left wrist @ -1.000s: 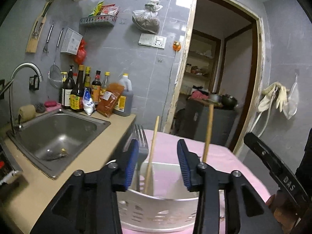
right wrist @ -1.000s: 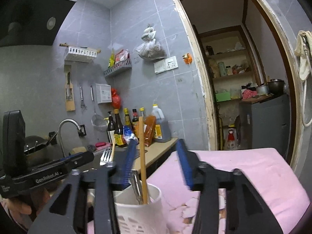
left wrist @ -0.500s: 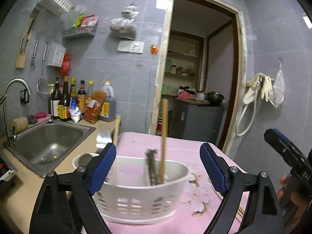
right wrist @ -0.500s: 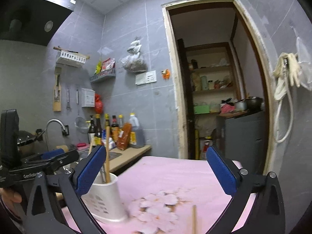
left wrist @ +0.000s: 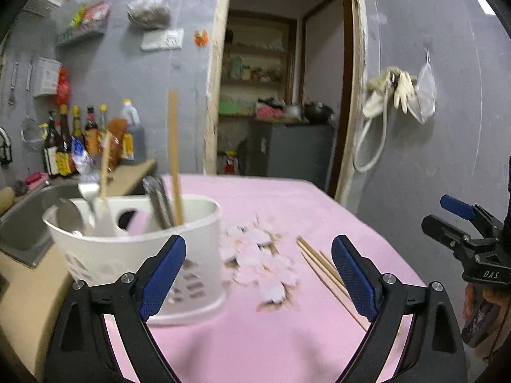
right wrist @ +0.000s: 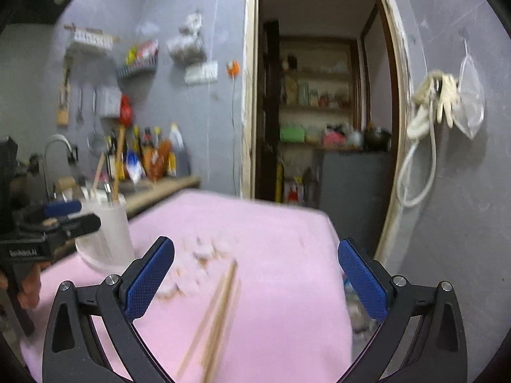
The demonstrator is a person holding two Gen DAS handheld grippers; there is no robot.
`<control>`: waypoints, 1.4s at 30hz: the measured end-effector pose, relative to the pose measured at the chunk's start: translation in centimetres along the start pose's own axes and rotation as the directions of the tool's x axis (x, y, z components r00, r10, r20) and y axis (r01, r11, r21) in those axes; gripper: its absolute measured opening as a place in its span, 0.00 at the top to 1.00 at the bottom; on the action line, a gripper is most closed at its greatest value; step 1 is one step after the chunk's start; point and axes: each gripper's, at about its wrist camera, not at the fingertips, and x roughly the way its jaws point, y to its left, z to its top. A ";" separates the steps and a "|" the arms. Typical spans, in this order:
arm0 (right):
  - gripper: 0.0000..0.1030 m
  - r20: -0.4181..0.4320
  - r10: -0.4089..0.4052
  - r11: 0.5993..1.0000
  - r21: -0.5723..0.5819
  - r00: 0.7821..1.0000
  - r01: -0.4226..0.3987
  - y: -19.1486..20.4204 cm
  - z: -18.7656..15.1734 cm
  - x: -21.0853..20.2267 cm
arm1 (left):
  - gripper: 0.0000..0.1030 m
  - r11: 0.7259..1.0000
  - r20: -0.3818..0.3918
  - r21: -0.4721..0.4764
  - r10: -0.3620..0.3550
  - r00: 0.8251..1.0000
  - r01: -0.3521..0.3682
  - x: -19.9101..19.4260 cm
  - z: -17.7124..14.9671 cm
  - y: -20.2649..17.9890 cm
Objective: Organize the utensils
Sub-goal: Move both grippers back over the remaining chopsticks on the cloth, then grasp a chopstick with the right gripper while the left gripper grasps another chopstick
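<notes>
A white slotted utensil holder (left wrist: pixel 105 258) stands on the pink cloth at the left, holding a fork (left wrist: pixel 87 191), a spoon (left wrist: pixel 68 217), a metal handle (left wrist: pixel 156 198) and an upright chopstick (left wrist: pixel 174 159). Several loose chopsticks (left wrist: pixel 322 271) lie on the cloth to its right. My left gripper (left wrist: pixel 258 245) hovers between holder and chopsticks, its jaws opening with nothing between them. In the right wrist view my right gripper (right wrist: pixel 255 245) stands open above the loose chopsticks (right wrist: pixel 220 306), which are blurred. The holder (right wrist: pixel 105 233) is at its far left.
The pink flowered tablecloth (left wrist: pixel 255 335) covers the table. A steel sink (left wrist: pixel 22 217) and sauce bottles (left wrist: pixel 86 137) line the counter at the left. An open doorway (right wrist: pixel 319 111) lies behind the table, with gloves and a hose (right wrist: pixel 431 102) hanging on the right wall.
Both grippers opened wide, let go of the utensils in the holder and swung right. The holder now sits to the left, and the loose chopsticks have come into view.
</notes>
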 end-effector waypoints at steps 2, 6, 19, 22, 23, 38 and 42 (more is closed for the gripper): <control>0.00 -0.068 -0.003 1.000 0.011 0.998 0.003 -0.6 -0.8 0.6 | 0.13 1.000 -0.038 -0.003 -0.011 0.999 0.011 1.0 -0.4 -0.7; 0.02 -0.197 0.017 0.999 0.046 0.980 -0.008 -1.7 -2.7 2.1 | 0.13 1.000 -0.118 0.002 -0.016 0.993 0.016 3.0 -0.9 -1.7; 0.56 -0.422 0.123 0.992 0.026 0.898 -0.124 -0.6 -6.8 5.6 | 0.31 0.993 -0.395 -0.025 -0.114 0.912 0.114 9.2 -1.8 -2.5; 0.59 -0.447 0.131 0.991 0.022 0.885 -0.135 -0.4 -6.8 6.2 | 0.35 0.990 -0.437 -0.054 -0.141 0.889 0.130 10.3 -2.0 -2.1; 0.60 -0.458 0.130 0.991 0.019 0.879 -0.136 -0.4 -6.8 6.4 | 0.36 0.989 -0.446 -0.061 -0.147 0.883 0.134 10.5 -2.0 -2.1; 0.85 -0.523 0.037 0.986 -0.118 0.852 -0.116 0.8 -6.8 8.3 | 0.58 0.978 -0.513 -0.114 -0.207 0.833 0.173 12.4 -2.4 -2.4; 0.93 -0.514 0.028 0.989 -0.111 0.857 -0.099 -0.2 -6.7 8.1 | 0.65 0.974 -0.537 -0.117 -0.225 0.813 0.193 13.2 -2.4 -2.9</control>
